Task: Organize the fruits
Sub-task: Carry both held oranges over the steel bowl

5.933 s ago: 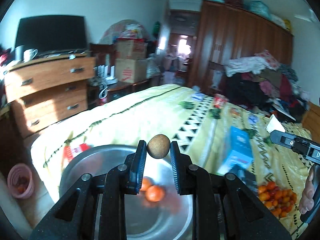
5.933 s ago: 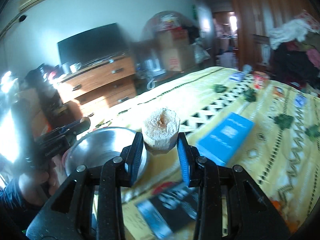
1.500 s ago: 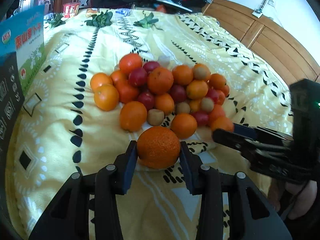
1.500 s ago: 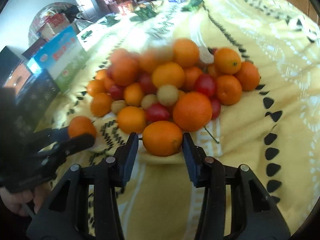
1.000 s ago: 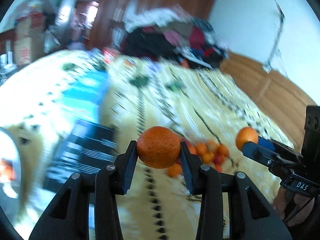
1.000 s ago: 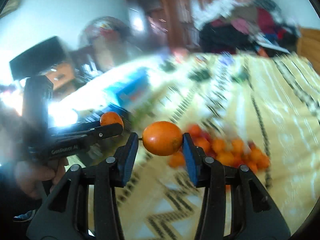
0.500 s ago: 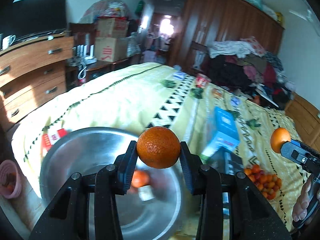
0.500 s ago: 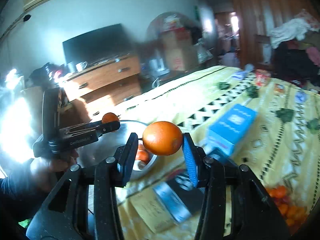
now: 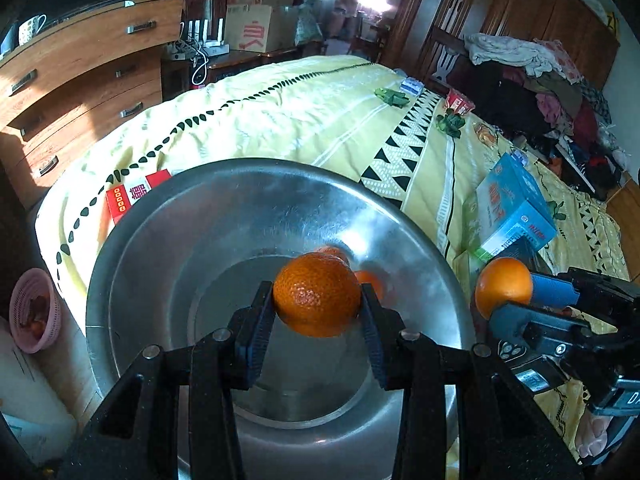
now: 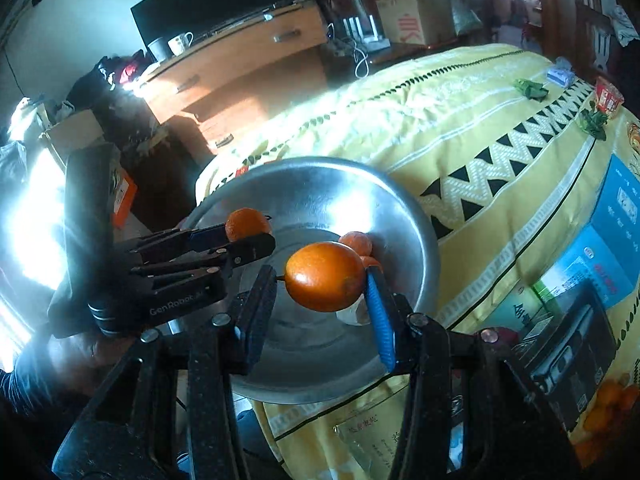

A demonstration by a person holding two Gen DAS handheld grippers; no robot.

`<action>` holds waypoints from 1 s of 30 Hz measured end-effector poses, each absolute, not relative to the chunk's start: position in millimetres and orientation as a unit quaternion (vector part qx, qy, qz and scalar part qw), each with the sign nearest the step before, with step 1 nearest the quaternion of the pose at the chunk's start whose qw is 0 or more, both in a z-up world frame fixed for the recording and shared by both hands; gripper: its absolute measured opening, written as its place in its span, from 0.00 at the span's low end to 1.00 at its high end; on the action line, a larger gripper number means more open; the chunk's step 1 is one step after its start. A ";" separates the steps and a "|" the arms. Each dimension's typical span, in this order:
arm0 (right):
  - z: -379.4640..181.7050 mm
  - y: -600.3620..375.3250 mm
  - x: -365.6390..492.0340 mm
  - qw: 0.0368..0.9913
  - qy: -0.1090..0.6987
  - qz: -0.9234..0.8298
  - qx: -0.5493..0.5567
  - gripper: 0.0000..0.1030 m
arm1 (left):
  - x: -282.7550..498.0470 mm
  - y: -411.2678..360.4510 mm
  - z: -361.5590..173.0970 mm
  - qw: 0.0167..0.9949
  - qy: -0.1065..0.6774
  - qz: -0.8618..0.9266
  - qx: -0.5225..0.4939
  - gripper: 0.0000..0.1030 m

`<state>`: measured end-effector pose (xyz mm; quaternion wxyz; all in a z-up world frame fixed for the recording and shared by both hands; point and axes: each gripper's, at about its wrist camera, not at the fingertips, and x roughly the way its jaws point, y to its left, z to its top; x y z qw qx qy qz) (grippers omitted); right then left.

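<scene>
Left gripper (image 9: 318,312): clamped on a pebbly-skinned orange (image 9: 316,294), one pad pressing each flank; fruit sits at the fingertips, held in the air above the bowl's inside.
Right gripper (image 10: 322,304): clamped on a smooth orange (image 10: 325,276), black pad on one side, blue pad on the other; a short stem stub points toward the black pad; fruit hangs over the near half of the bowl.
Gripper positions: in the left wrist view the right gripper and its fruit (image 9: 503,286) show at the bowl's right rim; in the right wrist view the left gripper (image 10: 250,236) reaches in from the left above the bowl.
Steel bowl (image 9: 168,240): wide, shiny, resting on the bed near its corner; beneath both held fruits.
Bowl contents: small oranges (image 10: 356,242) lying on the bottom, partly hidden behind the held fruit; a pale object beside them, too hidden to identify.
Bedspread (image 9: 304,120): yellow, with black triangle and leaf borders.
Red packet (image 9: 134,196): on the bedspread, just beyond the bowl's far-left rim.
Blue carton (image 9: 512,208): on the bed, to the right of the bowl.
Fruit pile (image 10: 612,402): oranges at the right edge of the right wrist view, well apart from the bowl.
Pink basket (image 9: 32,312): on the floor beside the bed.
Dresser (image 9: 80,60): wooden, with drawers, by the wall.
</scene>
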<state>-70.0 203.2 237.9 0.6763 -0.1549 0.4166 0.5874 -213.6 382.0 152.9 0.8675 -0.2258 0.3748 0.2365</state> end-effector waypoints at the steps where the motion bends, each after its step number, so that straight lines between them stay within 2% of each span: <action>1: 234.1 205.1 -70.6 0.674 0.422 0.586 -0.158 0.44 | -213.9 382.7 151.0 0.866 0.378 0.236 -0.226 0.41; 9: 212.7 214.2 -72.9 0.667 0.445 0.573 -0.170 0.44 | -213.7 384.7 146.0 0.861 0.388 0.251 -0.215 0.41; 30: 203.2 220.5 -76.9 0.661 0.454 0.569 -0.180 0.45 | -215.2 390.4 134.8 0.852 0.397 0.262 -0.218 0.42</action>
